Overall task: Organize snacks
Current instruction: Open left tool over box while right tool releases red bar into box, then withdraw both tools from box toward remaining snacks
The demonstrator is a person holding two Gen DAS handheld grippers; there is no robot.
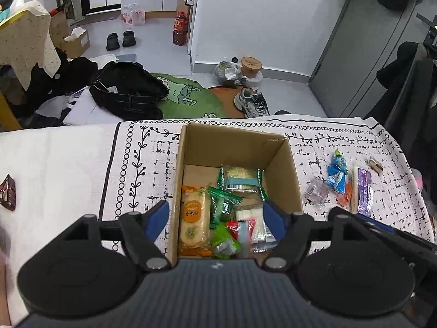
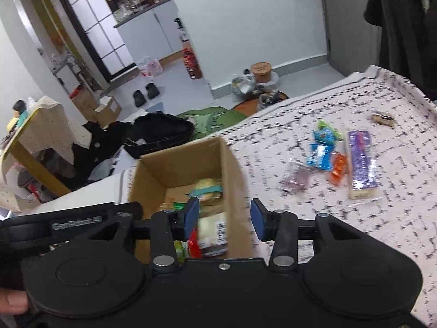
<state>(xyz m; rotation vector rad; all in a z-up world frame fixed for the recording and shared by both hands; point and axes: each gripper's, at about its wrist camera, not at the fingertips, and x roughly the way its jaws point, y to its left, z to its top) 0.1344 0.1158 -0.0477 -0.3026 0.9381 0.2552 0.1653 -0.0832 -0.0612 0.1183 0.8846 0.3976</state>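
An open cardboard box stands on the patterned tablecloth and holds several snack packets, among them an orange rice-cracker pack and a green-edged pack. My left gripper is open and empty above the box's near end. My right gripper is open and empty over the box's right wall. Loose snacks lie right of the box: a blue packet, a purple bar, an orange packet and a clear purple packet.
A small brown item lies near the table's far right corner. A dark object sits at the left edge. Beyond the table's far edge are a green rug, a black bag and shoes on the floor.
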